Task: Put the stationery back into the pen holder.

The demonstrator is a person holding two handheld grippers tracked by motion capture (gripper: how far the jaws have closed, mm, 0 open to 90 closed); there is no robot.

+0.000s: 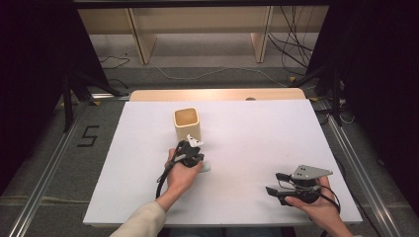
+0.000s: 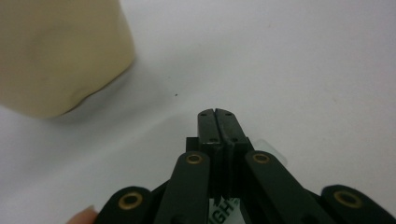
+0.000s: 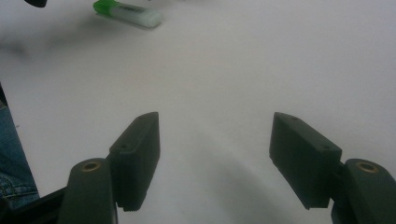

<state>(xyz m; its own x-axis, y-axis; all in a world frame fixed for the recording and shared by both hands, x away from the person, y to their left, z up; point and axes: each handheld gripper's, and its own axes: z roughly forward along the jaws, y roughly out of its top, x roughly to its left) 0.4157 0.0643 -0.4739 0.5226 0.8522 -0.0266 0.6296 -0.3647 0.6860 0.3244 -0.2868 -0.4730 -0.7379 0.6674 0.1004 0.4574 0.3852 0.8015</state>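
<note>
- The high view shows the whole table (image 1: 148,148): a white sheet with a beige cup (image 1: 187,123) standing upright at centre-far, open mouth up
- The left gripper (image 1: 193,144) sits just near of the cup, a little to its right, apart from it; a hand holds it from the near side
- Just right of that hand, in the high view, a pale sliver of the marker (image 1: 204,167) pokes out on the sheet; its colour is too faint to read there
- The right gripper view gives what the high view cannot: the marker (image 3: 128,13) has a green cap and a whitish body, and lies flat on the sheet at the far left, well away from the right gripper's tips
- The left gripper view shows its own jaws pressed together with nothing visible between the tips, the left gripper (image 2: 216,113) pointing over bare sheet; the cup (image 2: 60,56) is blurred and cut off at the upper left, just beside
- A clear bit shows under those jaws in the left gripper view, too hidden to name
- The right gripper (image 1: 275,182) rests at the near right of the table, jaws spread wide and empty; the right gripper view (image 3: 215,140) shows bare sheet between them
- Blue cloth is cut off at the left edge of the right gripper view
</note>
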